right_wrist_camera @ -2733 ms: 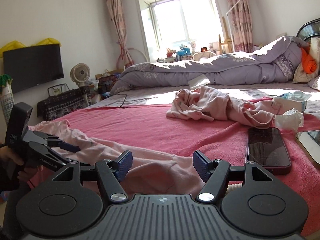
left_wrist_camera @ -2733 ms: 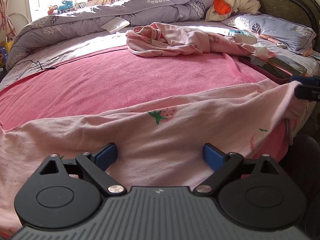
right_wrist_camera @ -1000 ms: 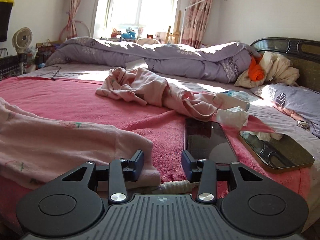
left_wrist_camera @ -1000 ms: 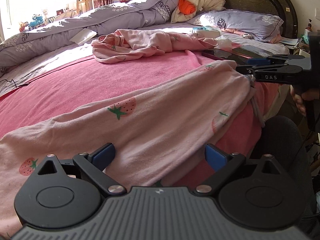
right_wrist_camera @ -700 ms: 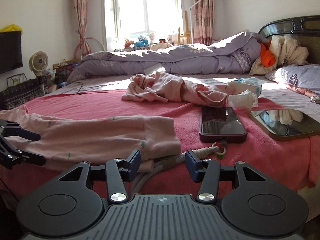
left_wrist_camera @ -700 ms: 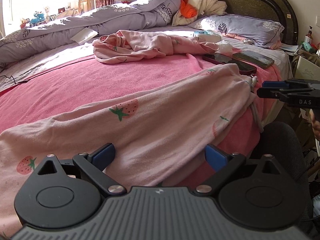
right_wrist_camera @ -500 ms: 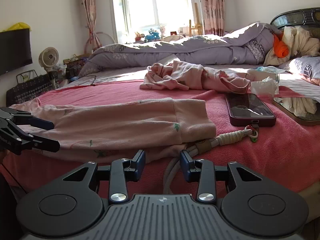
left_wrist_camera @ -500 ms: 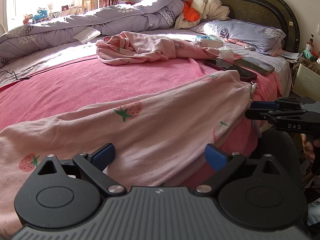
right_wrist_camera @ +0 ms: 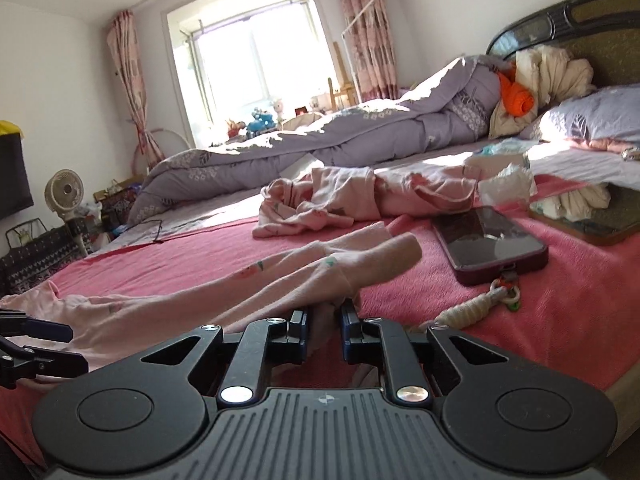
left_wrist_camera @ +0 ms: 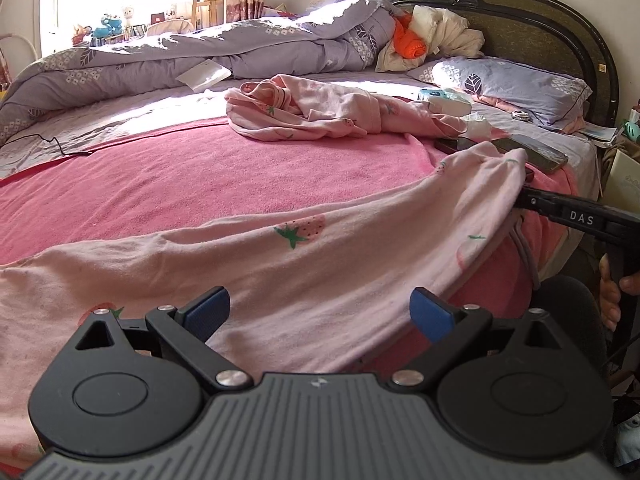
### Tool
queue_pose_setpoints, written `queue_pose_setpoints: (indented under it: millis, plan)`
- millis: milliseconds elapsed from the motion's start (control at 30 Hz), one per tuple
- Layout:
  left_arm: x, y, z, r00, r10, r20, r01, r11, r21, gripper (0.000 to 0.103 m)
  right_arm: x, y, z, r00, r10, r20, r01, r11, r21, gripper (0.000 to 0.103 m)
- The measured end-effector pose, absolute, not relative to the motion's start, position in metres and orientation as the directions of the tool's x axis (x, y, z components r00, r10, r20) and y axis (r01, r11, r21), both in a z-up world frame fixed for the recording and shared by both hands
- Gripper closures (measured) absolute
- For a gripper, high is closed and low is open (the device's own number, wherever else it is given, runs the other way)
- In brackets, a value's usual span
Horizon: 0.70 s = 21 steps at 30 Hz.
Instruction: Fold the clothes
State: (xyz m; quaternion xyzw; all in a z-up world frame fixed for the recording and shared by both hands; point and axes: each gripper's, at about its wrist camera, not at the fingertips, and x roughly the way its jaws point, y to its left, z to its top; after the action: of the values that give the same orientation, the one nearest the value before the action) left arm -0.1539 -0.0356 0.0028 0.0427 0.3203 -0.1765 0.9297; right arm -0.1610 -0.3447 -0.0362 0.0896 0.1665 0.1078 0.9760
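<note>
A long pink garment with strawberry prints [left_wrist_camera: 320,248] lies stretched across the red blanket [left_wrist_camera: 200,176] at the bed's near edge. My left gripper [left_wrist_camera: 320,308] hovers open just above its middle part, with nothing between the blue pads. At the garment's far end my right gripper [right_wrist_camera: 324,316] has its jaws closing, a fold of the pink fabric [right_wrist_camera: 304,276] pinched between the pads. In the left wrist view that end hangs slightly raised from the right gripper [left_wrist_camera: 524,196]. The left gripper [right_wrist_camera: 40,340] shows at the right wrist view's left edge.
A second pink garment [left_wrist_camera: 320,112] lies crumpled mid-bed. A phone [right_wrist_camera: 488,240] with a cord lanyard [right_wrist_camera: 476,308] and a dark tray [right_wrist_camera: 592,220] sit right of the held end. A purple duvet [left_wrist_camera: 160,60], pillow [left_wrist_camera: 512,84] and headboard [left_wrist_camera: 540,20] lie beyond.
The right gripper's jaws have narrowed from wide apart onto the garment's end, and that end has lifted off the blanket. The left gripper stays open over the garment.
</note>
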Motion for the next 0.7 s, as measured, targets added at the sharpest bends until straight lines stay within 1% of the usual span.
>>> queue_pose_setpoints:
  millis: [67,133,233,300,367,433,500,600,700]
  plan:
    - [-0.154,-0.035,0.005,0.737,-0.303,-0.604,0.355,0.934,-0.035,0.006,-0.165,-0.34,-0.029,0.938,0.204,-0.282,-0.178,0.977,0.117,0.086]
    - [-0.153,-0.033,0.006,0.74,-0.297,-0.603,0.347,0.937,-0.036,0.006,-0.162,-0.335,-0.035,0.938,0.172,-0.301,-0.163,0.985,0.055,0.086]
    - [-0.153,-0.029,0.004,0.737,-0.282,-0.614,0.332,0.943,-0.036,0.006,-0.151,-0.334,-0.058,0.914,0.138,-0.382,-0.134,0.99,0.039,0.086]
    - [-0.154,-0.024,0.003,0.738,-0.269,-0.619,0.319,0.947,-0.032,0.006,-0.154,-0.333,-0.066,0.92,0.128,-0.372,-0.135,0.991,0.008,0.086]
    - [-0.156,-0.017,0.003,0.744,-0.253,-0.618,0.298,0.954,-0.031,0.006,-0.156,-0.331,-0.064,0.923,0.111,-0.369,-0.129,0.991,-0.023,0.08]
    - [-0.159,-0.007,0.004,0.755,-0.233,-0.614,0.269,0.962,-0.034,0.006,-0.158,-0.337,-0.061,0.925,0.087,-0.371,-0.109,0.993,-0.038,0.064]
    - [-0.164,0.007,0.005,0.768,-0.2,-0.609,0.227,0.973,-0.033,0.006,-0.162,-0.349,-0.057,0.929,0.005,-0.369,-0.03,0.998,-0.062,0.063]
    - [-0.174,0.033,0.008,0.789,-0.124,-0.602,0.141,0.99,-0.019,0.006,-0.165,-0.376,-0.05,0.926,-0.063,-0.372,0.057,0.998,-0.029,0.063]
    - [-0.185,0.064,0.014,0.819,-0.014,-0.573,0.013,1.0,-0.006,0.006,-0.164,-0.384,-0.036,0.94,-0.004,-0.34,0.027,0.998,0.062,0.063]
